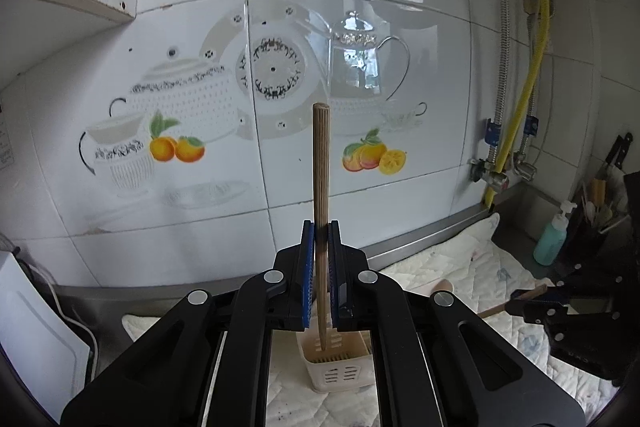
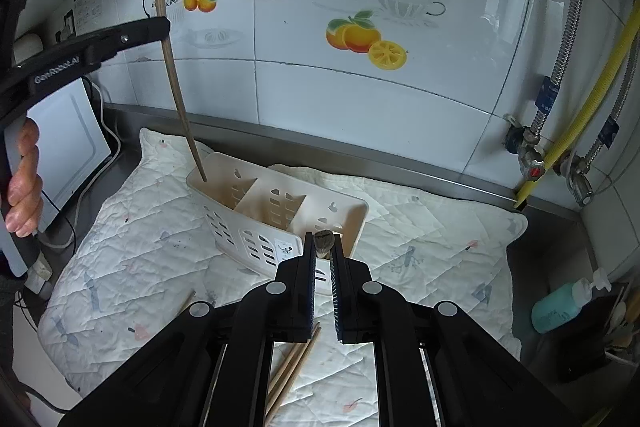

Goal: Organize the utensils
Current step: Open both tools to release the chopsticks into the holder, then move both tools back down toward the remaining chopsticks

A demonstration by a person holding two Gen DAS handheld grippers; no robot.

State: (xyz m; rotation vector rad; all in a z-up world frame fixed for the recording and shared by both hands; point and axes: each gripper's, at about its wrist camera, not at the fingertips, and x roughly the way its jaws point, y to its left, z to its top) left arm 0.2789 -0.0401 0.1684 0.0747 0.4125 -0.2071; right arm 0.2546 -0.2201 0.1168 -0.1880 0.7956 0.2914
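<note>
Holding a ribbed brown chopstick [image 1: 321,187] upright, left gripper [image 1: 320,267] clamps it, tip inside the white slotted caddy's [image 2: 256,227] left compartment; right gripper [image 2: 322,255] pinches another chopstick [image 2: 323,241] end-on; loose chopsticks [image 2: 294,367] on quilted mat [image 2: 420,227].

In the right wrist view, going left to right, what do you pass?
Hand → left gripper with its chopstick → utensil caddy → right gripper → red-handled valve → soap bottle.
</note>
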